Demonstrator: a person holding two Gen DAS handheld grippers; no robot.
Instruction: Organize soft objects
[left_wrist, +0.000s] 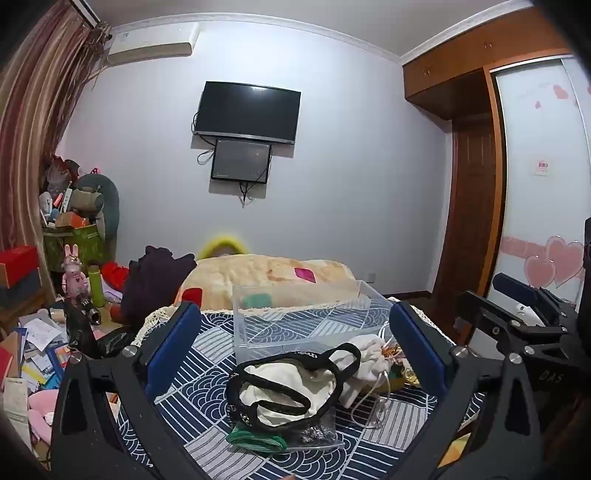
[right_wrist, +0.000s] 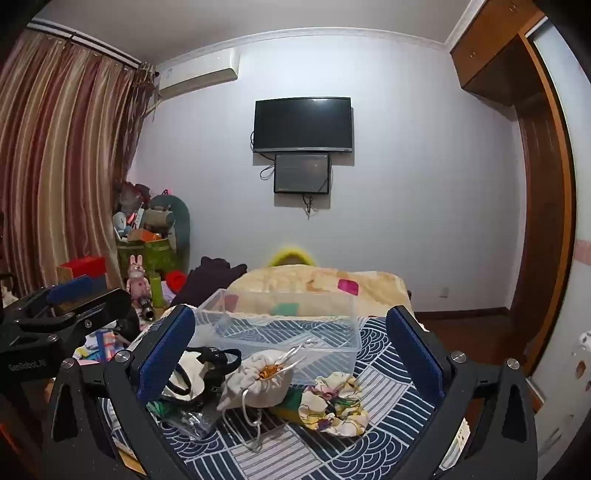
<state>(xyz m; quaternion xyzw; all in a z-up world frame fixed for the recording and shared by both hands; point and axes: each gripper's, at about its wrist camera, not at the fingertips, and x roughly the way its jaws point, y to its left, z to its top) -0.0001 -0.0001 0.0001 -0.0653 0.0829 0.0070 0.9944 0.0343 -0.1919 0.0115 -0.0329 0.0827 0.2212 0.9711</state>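
Both tongs stand wide apart and hold nothing: the left tongs (left_wrist: 295, 332) frame a white cloth item edged with black straps (left_wrist: 291, 387), the right tongs (right_wrist: 291, 339) frame a cream drawstring pouch (right_wrist: 258, 380) and a floral fabric scrunchie (right_wrist: 332, 402). All lie on the navy wave-patterned cloth (right_wrist: 388, 369) over the desk, just in front of the clear plastic box (right_wrist: 280, 325). Best, I judge, to pinch each piece at its bulk, lift clear of neighbouring cords, then lower inside the box.
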